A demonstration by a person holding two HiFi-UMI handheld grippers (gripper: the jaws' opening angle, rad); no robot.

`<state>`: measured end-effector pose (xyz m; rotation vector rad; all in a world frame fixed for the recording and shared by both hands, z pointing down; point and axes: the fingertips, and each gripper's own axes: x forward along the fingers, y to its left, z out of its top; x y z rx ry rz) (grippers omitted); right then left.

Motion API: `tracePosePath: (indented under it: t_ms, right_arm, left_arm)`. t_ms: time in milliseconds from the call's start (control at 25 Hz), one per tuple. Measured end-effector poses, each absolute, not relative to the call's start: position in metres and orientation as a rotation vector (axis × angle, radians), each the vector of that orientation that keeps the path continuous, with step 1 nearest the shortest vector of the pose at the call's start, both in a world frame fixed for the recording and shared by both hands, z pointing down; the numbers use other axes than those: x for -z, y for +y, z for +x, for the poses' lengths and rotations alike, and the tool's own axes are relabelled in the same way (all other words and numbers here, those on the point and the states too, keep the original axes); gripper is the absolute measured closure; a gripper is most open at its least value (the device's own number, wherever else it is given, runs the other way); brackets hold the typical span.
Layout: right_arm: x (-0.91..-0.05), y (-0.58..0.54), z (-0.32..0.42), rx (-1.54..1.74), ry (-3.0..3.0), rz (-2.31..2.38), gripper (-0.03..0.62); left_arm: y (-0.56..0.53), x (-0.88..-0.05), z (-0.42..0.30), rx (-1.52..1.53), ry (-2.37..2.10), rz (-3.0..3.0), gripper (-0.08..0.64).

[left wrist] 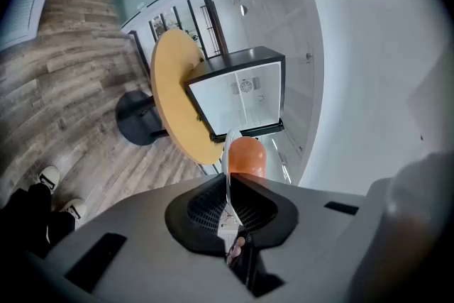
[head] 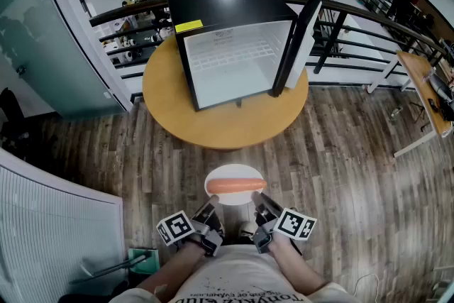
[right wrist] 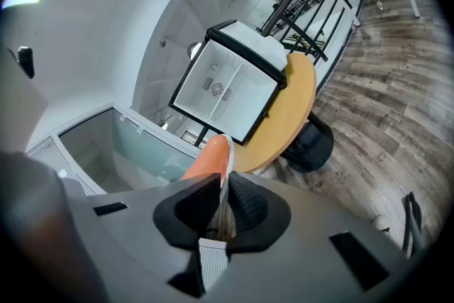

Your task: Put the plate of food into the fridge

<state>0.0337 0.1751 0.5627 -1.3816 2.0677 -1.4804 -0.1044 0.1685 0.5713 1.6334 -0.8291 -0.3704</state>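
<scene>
- Head view: both forearms (head: 213, 273) reach forward from 6 o'clock, close together, with the marker cubes facing up.
- The left gripper (head: 209, 213) holds the plate (head: 235, 196) at its 7 o'clock rim. The right gripper (head: 261, 213) holds it at 5 o'clock.
- The plate is a white oval, held level above the floor (head: 340, 152) of grey-brown wood planks. A smooth orange sausage (head: 235, 186) lies lengthwise across it, from 9 to 3 o'clock.
- At 12 o'clock from the plate, well apart from it, stands the fridge (head: 223, 7). It is a black box with a white inside and a wire shelf, and it sits on a round table (head: 220, 124) with a tan wood top.
- The fridge door (head: 301, 39) hangs open at the fridge's 3 o'clock side.
- Left gripper view: the left gripper (left wrist: 228, 184) has its black ribbed pads pressed together on the thin white plate (left wrist: 228, 152) rim, seen edge-on.
- The rounded end of the sausage (left wrist: 247, 156) shows just at 1 o'clock of the jaws. The open fridge (left wrist: 241, 99) and the table (left wrist: 174, 92) lie beyond at 12 o'clock.
- A pair of shoes (left wrist: 50, 177) shows at 9 o'clock.
- Right gripper view: the right gripper (right wrist: 223, 188) is likewise clamped on the plate (right wrist: 227, 160) edge.
- The sausage (right wrist: 208, 160) lies at 11 o'clock of the jaws. The fridge (right wrist: 227, 89) is on the table (right wrist: 294, 110) at 12 o'clock.
</scene>
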Motion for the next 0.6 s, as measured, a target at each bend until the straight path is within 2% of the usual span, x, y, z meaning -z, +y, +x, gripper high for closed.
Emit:
tracePosePath:
  t_ms: [600]
  right_arm:
    - [-0.5617,0.1752,0.0332,1.481,2.053,-1.382,0.538]
  left_arm:
    - [0.1739,-0.5712,-0.1001,0.415,-0.801,1.515,0.528]
